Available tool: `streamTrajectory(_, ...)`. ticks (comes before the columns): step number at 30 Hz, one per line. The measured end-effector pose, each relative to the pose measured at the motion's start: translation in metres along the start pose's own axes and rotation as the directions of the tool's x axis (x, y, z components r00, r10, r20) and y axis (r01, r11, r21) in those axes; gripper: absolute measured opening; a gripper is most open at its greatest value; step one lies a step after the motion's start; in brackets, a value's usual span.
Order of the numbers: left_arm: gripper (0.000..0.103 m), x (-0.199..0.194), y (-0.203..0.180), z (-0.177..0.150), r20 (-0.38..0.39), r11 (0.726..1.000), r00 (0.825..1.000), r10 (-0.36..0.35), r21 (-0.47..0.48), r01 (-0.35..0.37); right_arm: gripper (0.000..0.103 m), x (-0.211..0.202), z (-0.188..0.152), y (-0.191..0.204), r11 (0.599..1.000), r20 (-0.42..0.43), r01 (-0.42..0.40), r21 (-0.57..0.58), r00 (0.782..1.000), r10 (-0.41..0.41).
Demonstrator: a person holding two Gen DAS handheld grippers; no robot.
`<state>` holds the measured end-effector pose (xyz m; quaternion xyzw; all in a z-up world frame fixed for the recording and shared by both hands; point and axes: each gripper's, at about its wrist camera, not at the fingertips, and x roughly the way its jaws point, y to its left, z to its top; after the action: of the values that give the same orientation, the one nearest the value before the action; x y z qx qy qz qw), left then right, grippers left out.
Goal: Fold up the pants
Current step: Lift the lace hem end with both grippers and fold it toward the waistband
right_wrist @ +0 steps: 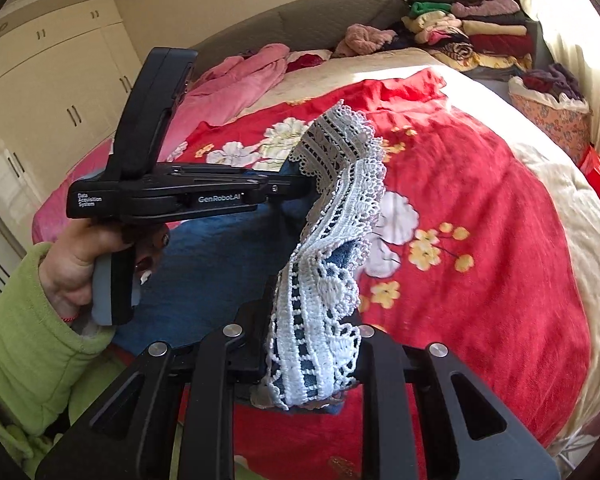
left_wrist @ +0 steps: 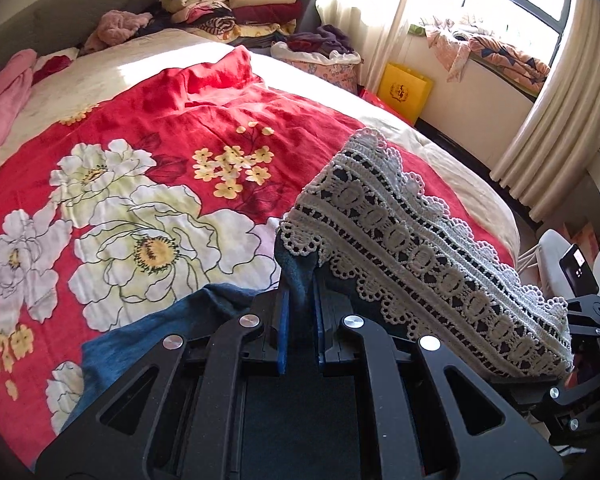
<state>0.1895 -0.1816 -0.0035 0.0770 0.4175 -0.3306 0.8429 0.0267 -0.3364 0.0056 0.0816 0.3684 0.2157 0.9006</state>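
Note:
The pants (left_wrist: 148, 332) are blue denim with a wide white lace hem (left_wrist: 420, 248). They hang above a bed with a red flowered cover (left_wrist: 140, 160). My left gripper (left_wrist: 300, 292) is shut on a denim corner just under the lace. In the right wrist view the left gripper (right_wrist: 300, 184) comes in from the left and holds the hem's far end. My right gripper (right_wrist: 312, 360) is shut on the near end of the lace hem (right_wrist: 332, 240), which drapes over its fingers. The rest of the denim (right_wrist: 204, 264) lies below on the bed.
Stacks of folded clothes (left_wrist: 236, 4) sit at the head of the bed, with a pink garment (left_wrist: 4, 100) at the left. A floral basket (left_wrist: 324, 64) and a yellow box (left_wrist: 404, 92) stand by the window wall. Wardrobes (right_wrist: 40, 100) are at the left.

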Motion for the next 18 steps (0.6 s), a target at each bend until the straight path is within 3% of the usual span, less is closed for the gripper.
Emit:
streamTrajectory(10, 0.004, -0.02, 0.048, -0.025, 0.046, 0.996, 0.999, 0.014, -0.09, -0.01, 0.019, 0.033, 0.016, 0.057, 0.993, -0.05, -0.04, -0.114, 0.998, 0.034)
streamTrajectory(18, 0.01, -0.032, 0.092, -0.054, 0.032, 0.979, 0.998, 0.049, -0.2, -0.042, 0.019, 0.071, 0.012, 0.107, 0.972, -0.133, -0.079, -0.223, 0.99, 0.05)
